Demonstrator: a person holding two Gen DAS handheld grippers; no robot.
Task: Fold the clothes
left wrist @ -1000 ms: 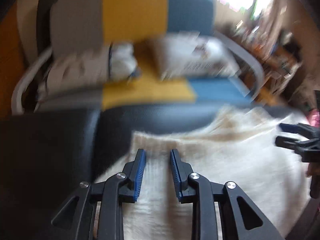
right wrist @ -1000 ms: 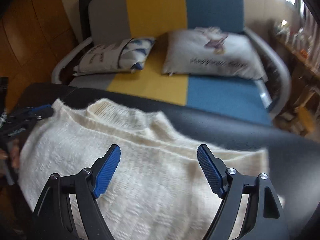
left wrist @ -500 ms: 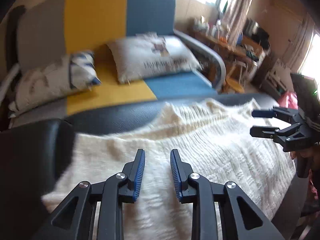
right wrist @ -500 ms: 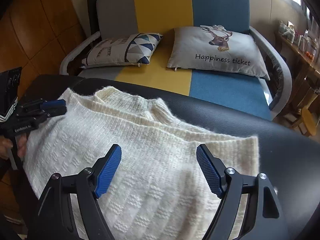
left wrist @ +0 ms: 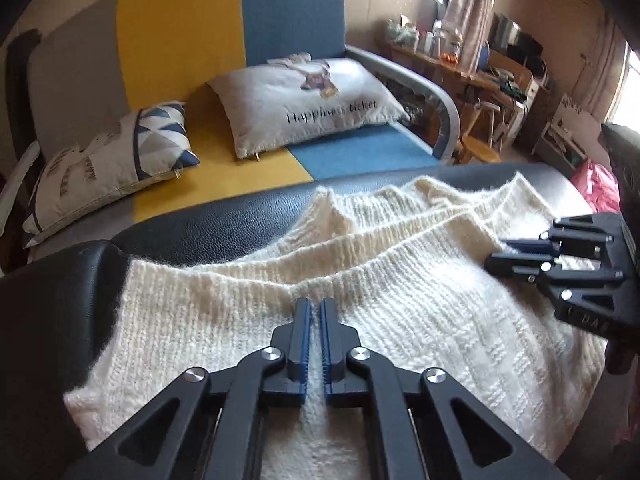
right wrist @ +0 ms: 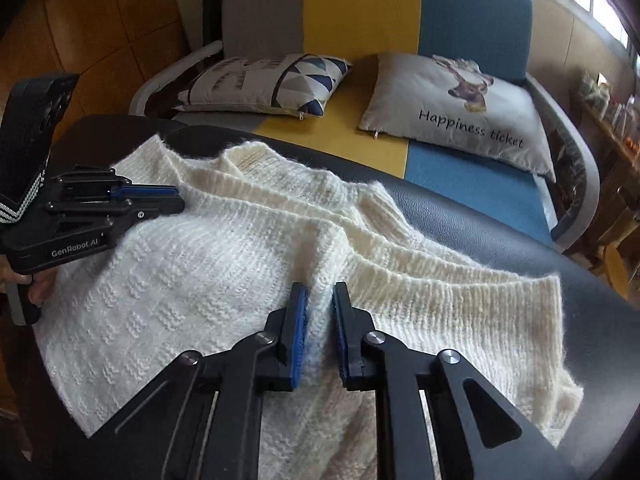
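On the black leather worktop [left wrist: 224, 220] lies the cream knit sweater [left wrist: 400, 320], spread flat with its ribbed collar toward the sofa [right wrist: 360, 12]. Half a second ago the right gripper [right wrist: 319, 300] was spread wide above the knit; now its fingers have closed on a raised ridge of sweater. The left gripper [left wrist: 315, 312] has narrowed from a small gap to almost shut at the ribbed edge; whether it pinches wool there is hard to make out. The sweater's near hem is cut off behind both grippers. A hand [right wrist: 38, 286] barely shows at the left handle.
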